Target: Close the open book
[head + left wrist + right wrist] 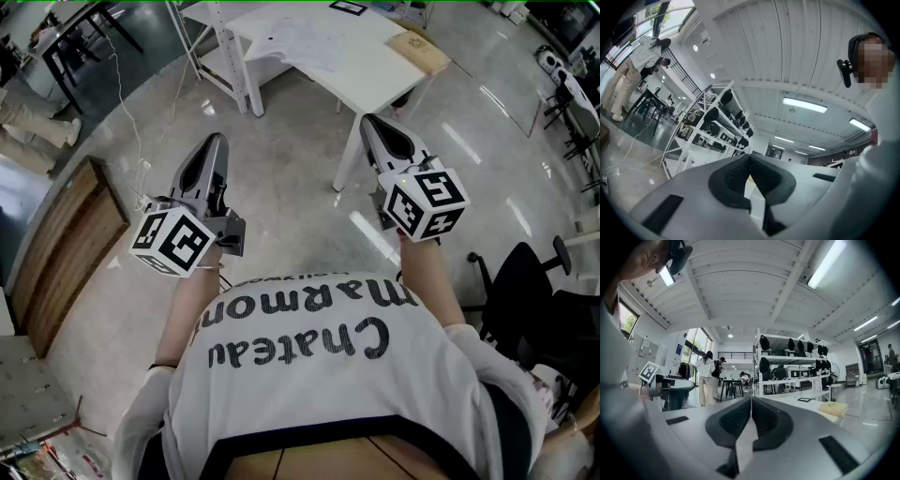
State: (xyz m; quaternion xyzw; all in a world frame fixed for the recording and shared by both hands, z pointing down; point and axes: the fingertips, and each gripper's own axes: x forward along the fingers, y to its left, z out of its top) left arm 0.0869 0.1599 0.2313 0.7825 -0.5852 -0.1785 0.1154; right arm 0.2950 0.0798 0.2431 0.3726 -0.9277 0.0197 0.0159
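1. Spotting the tan book point(419, 52) on the far right corner of the white table point(370, 70), well apart from both grippers. Whether it's open or shut, I can't tell from here.
2. Right gripper point(372, 124) is the nearer one to the table, jaws pressed together on nothing.
3. Left gripper point(215, 142) hangs over the floor point(281, 197), jaws also together, empty.
4. Both point ahead, likely just carried on approach; the closing hasn't begun.
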